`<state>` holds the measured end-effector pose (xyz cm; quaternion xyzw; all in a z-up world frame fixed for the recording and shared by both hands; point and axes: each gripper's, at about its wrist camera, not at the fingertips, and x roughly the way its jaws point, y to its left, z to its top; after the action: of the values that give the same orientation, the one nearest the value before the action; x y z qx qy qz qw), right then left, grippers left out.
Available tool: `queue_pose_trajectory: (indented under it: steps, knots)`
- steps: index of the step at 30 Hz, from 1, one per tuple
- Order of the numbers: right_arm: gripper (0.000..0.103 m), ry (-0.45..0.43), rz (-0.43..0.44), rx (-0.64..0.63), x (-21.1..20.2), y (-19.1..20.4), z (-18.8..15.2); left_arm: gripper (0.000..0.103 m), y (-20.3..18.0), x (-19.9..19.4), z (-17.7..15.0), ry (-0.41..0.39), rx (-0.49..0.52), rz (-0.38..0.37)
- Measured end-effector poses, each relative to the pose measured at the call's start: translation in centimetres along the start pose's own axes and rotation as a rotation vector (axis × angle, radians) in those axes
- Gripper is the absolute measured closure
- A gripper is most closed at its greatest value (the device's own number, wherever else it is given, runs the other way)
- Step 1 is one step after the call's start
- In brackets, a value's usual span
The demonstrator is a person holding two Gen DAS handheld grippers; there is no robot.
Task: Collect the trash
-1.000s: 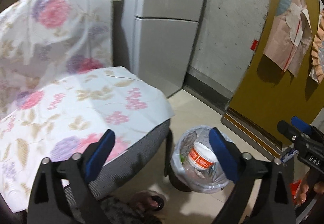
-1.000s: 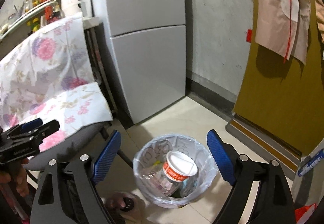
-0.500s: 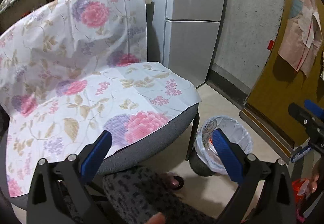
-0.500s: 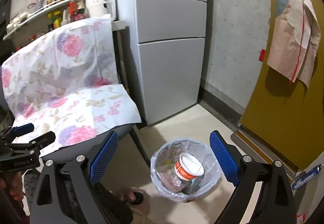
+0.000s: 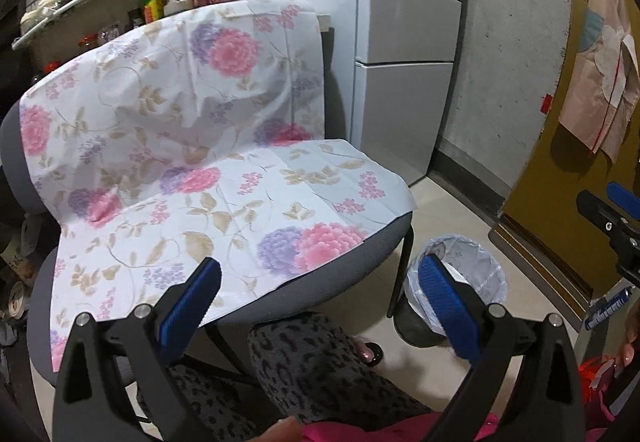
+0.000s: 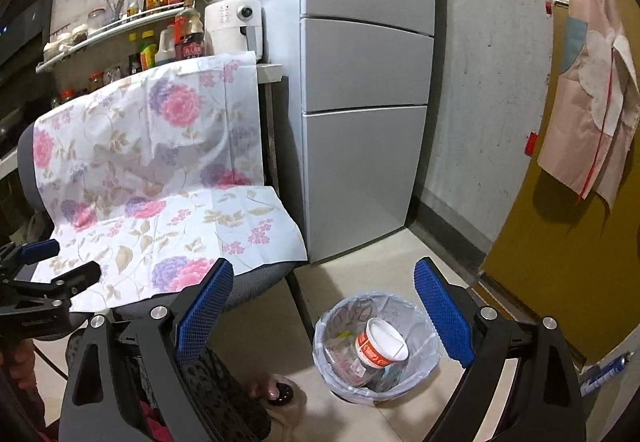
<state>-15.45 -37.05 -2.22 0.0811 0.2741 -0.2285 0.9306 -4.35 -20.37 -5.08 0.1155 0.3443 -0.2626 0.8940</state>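
Down on the floor tiles, just beside the chair's front leg, stands the lined trash bin (image 6: 376, 350), and inside it lies a white cup with a red band (image 6: 380, 346), tipped on its side on top of other rubbish. Both grippers have pulled up and back from where they were a second ago: the bin, which filled the space between the fingers then, now sits smaller and lower in each view, and far more of the room shows.

The right gripper (image 6: 324, 318) hangs above the bin with its blue pads spread wide and nothing between them. The left gripper (image 5: 320, 302) is likewise spread and empty, raised over the front edge of the chair (image 5: 340, 282), whose seat and back are draped in a floral cloth (image 5: 192, 146); from this side only part of the bin (image 5: 472, 266) is seen past the right finger.

I judge that the cup's drop is finished and the hands are retreating. No further loose trash is visible on the cloth or on the floor near the fridge (image 6: 360, 122); the person's patterned leg (image 5: 320, 362) fills the near edge.
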Motion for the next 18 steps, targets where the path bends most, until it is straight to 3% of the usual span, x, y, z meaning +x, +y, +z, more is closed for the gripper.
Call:
queue_pose_trajectory:
  steps: [18]
  knots:
    - [0.012,-0.007,0.006,0.015,0.06,-0.54,0.08,0.007,0.07,-0.45,0.01,-0.007,-0.008,-0.004]
